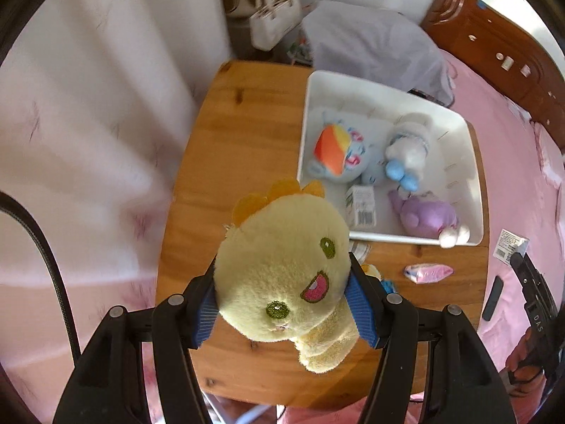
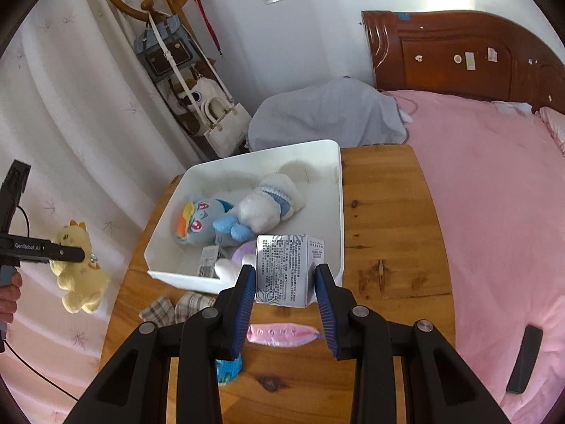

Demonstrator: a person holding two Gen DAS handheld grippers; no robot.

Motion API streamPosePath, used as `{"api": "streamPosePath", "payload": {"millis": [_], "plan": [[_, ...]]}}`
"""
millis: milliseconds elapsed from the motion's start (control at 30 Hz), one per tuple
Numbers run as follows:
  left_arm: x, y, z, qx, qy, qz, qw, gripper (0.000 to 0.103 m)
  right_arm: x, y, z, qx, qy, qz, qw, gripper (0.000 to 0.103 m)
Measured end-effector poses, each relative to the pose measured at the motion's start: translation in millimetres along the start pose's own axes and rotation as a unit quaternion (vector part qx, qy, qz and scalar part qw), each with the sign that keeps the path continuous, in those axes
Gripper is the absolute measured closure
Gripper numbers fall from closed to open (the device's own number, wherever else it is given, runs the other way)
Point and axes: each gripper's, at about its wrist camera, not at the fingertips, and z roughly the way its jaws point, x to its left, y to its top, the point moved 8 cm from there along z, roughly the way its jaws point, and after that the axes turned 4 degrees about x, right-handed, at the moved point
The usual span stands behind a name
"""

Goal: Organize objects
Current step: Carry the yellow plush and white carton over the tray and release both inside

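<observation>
My left gripper is shut on a yellow plush toy and holds it in the air above the near-left part of the wooden table; the toy also shows in the right wrist view, left of the table. My right gripper is shut on a white printed carton, held over the front rim of the white bin. The bin holds a blue rainbow plush, a white and blue plush, a purple plush and a small box.
On the table in front of the bin lie a pink packet, checked cloth pieces and a small blue item. A pink bed with a black remote lies right. A grey covered object and hanging bags stand behind.
</observation>
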Motion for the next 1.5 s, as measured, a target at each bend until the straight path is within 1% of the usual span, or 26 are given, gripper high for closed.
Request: {"api": "streamPosePath", "payload": {"millis": [267, 367, 633, 767, 867, 1133, 1200, 1300, 1367, 1467, 1500], "plan": [[-17, 26, 14, -0.013, 0.014, 0.036, 0.9992, 0.036, 2, 7, 23, -0.004, -0.025, 0.006, 1.000, 0.068], [-25, 35, 24, -0.014, 0.013, 0.051, 0.9985, 0.036, 4, 8, 31, -0.002, -0.031, 0.005, 0.999, 0.068], [-40, 53, 49, -0.015, 0.040, 0.092, 0.9949, 0.036, 5, 11, 52, 0.007, -0.045, 0.012, 0.999, 0.068], [-45, 60, 58, -0.024, 0.067, 0.114, 0.9909, 0.036, 4, 13, 60, 0.008, -0.052, 0.013, 0.999, 0.068], [-51, 63, 64, -0.028, 0.075, 0.129, 0.9884, 0.036, 4, 13, 64, 0.012, -0.058, 0.011, 0.998, 0.068], [-60, 66, 67, -0.035, 0.094, 0.147, 0.9840, 0.035, 2, 14, 70, 0.015, -0.061, 0.019, 0.998, 0.067], [-61, 68, 62, -0.047, 0.103, 0.154, 0.9816, 0.035, 2, 14, 70, 0.014, -0.062, 0.019, 0.998, 0.067], [-62, 70, 55, -0.057, 0.101, 0.151, 0.9817, 0.035, 2, 14, 70, 0.016, -0.060, 0.020, 0.998, 0.066], [-62, 70, 51, -0.058, 0.101, 0.145, 0.9825, 0.035, 2, 14, 68, 0.015, -0.057, 0.022, 0.998, 0.056], [-61, 69, 45, -0.065, 0.106, 0.140, 0.9823, 0.035, 1, 14, 62, 0.008, -0.054, 0.024, 0.998, 0.046], [-61, 68, 43, -0.067, 0.108, 0.138, 0.9822, 0.035, 1, 14, 59, 0.005, -0.053, 0.024, 0.998, 0.044]]}}
